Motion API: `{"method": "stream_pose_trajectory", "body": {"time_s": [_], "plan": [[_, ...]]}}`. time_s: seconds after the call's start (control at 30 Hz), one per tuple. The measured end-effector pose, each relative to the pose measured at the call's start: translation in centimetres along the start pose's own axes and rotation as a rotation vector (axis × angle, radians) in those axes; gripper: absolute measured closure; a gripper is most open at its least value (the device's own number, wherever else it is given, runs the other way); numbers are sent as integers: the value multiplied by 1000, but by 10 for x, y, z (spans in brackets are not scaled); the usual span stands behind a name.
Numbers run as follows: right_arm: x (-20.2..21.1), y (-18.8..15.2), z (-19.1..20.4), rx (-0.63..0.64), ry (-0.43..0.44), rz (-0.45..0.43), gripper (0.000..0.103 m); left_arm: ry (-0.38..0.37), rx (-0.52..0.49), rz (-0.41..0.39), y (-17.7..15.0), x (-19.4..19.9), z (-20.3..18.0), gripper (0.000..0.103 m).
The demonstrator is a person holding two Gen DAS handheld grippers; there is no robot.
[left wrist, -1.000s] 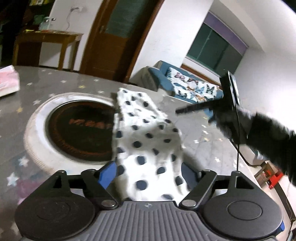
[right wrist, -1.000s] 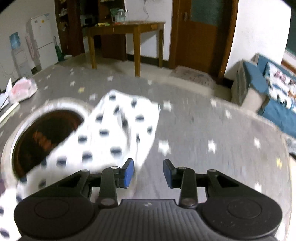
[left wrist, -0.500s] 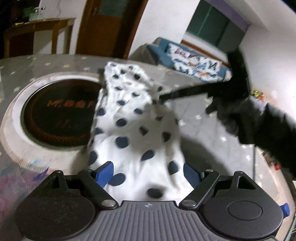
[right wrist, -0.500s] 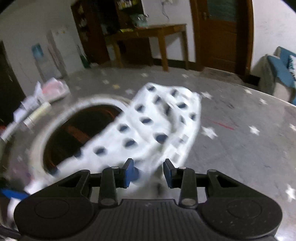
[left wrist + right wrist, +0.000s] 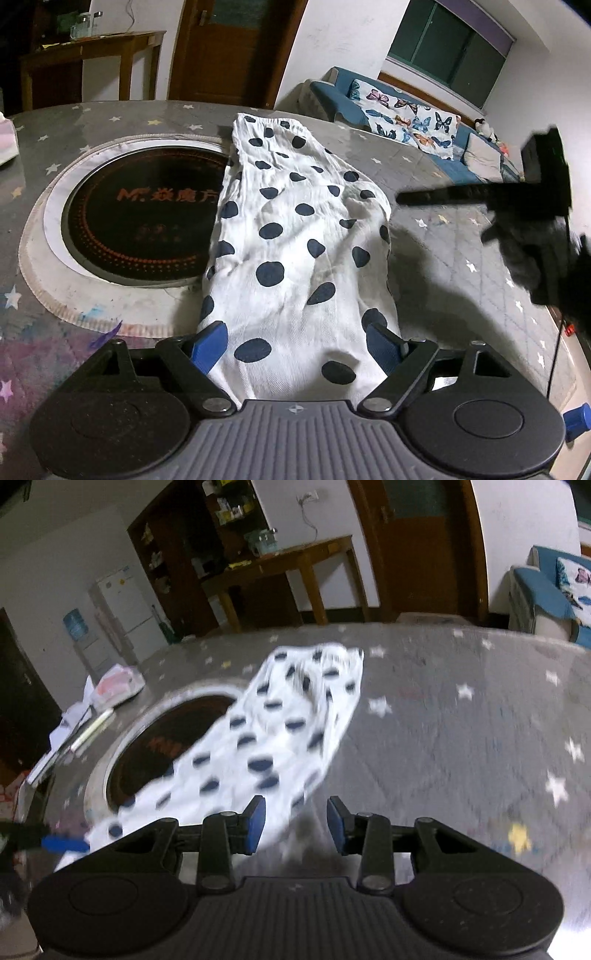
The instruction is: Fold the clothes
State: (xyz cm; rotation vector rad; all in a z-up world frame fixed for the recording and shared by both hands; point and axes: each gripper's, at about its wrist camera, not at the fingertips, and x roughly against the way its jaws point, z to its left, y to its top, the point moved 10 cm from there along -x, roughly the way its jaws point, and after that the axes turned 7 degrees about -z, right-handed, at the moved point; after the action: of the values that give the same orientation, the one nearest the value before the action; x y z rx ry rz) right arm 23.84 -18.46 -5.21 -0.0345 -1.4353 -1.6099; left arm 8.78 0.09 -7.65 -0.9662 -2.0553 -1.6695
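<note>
Garment: white polka-dot garment (image 5: 295, 240) lying lengthwise on the grey star-print table cover (image 5: 461, 258), elastic waistband at the far end, near end running under the left gripper; already narrowed into a long strip, so judged part-folded and laid out for a fold along its length

Overlap: left edge of the garment draped over the rim of the round cooktop inset (image 5: 140, 214), probably only because the strip was laid beside it; right edge wholly on the cover

Left gripper (image 5: 295, 343): jaws spread wide and just opened a little further, blue pads standing either side of the near end of the cloth, not pressing on it; placed astride the hem, likely to take the full width in one pinch

Right gripper (image 5: 295, 823): jaws partly apart, nothing between them but table cover; cloth edge just beside the left pad, not gripped; seen from the left wrist as a dark finger pointing at the garment's right edge, held clear of it

Right-hand view: blurred, so fine contact hard to judge

Likely reason for the pairing: one gripper at the near hem, the other beside the long edge, ready to steady or lift while the near end goes toward the waistband

Risk: thin wrinkled fabric may bunch or slip from a wide pinch

Clutter: papers and a plastic bag (image 5: 114, 686) well apart at the table's far-left side
</note>
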Motion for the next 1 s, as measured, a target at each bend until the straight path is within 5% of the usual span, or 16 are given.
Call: {"method": "stream_pose_trajectory", "body": {"time_s": [0.27,0.43,0.7,0.87,1.0], "plan": [[-18,-16,15,8,62,-11,69,46,-13,2,-3,-3,0,8],[-25,-17,22,2,88,-24,93,74,-2,17,-7,-4,8,7],[16,0,32,128,-9,-74,99,102,-20,19,-13,-4,19,7],[11,-24,21,185,-118,30,98,115,-38,10,-15,0,23,7],[18,-26,24,243,-184,15,94,121,-41,-14,-11,13,27,7]]}}
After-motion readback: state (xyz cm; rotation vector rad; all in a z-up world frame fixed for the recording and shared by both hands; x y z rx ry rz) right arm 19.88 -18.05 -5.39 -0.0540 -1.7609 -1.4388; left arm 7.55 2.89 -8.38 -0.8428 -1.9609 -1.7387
